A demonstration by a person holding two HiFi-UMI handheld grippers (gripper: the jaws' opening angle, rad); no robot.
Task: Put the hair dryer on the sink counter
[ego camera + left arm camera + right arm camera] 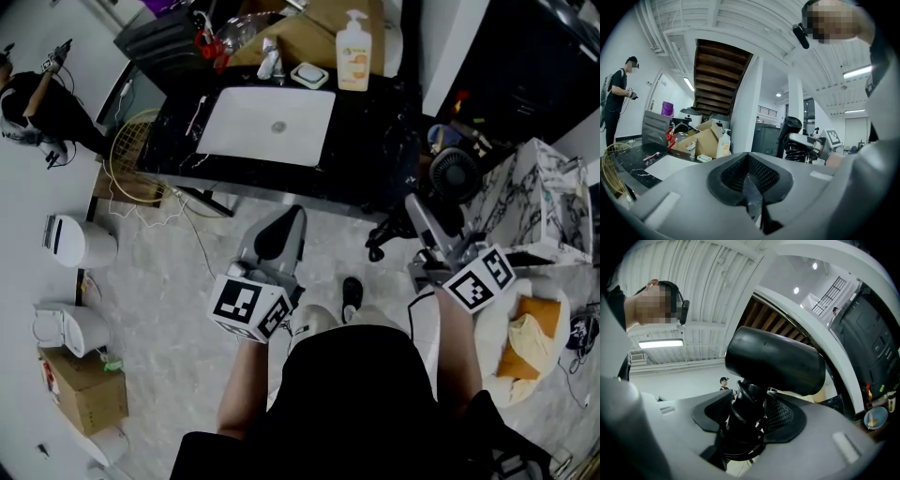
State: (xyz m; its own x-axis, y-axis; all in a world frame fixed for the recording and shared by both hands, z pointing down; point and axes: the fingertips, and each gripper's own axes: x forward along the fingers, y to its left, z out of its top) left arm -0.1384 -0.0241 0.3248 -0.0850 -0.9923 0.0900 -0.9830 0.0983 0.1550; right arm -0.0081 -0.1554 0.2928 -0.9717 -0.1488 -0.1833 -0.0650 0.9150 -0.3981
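Right claw (745,414) clamps hair dryer (773,362) handle — barrel above jaws.

1 hair dryer (454,174), 2 tools (279,234) (419,214)

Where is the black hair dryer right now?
Head view, right side: the black hair dryer is clamped by its cord-wrapped handle in the right claw, just past the right end of the black marble sink counter, not on it.

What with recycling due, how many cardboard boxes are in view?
2. One box stands on the counter behind the sink; another box sits on the floor at left. More may be hidden.
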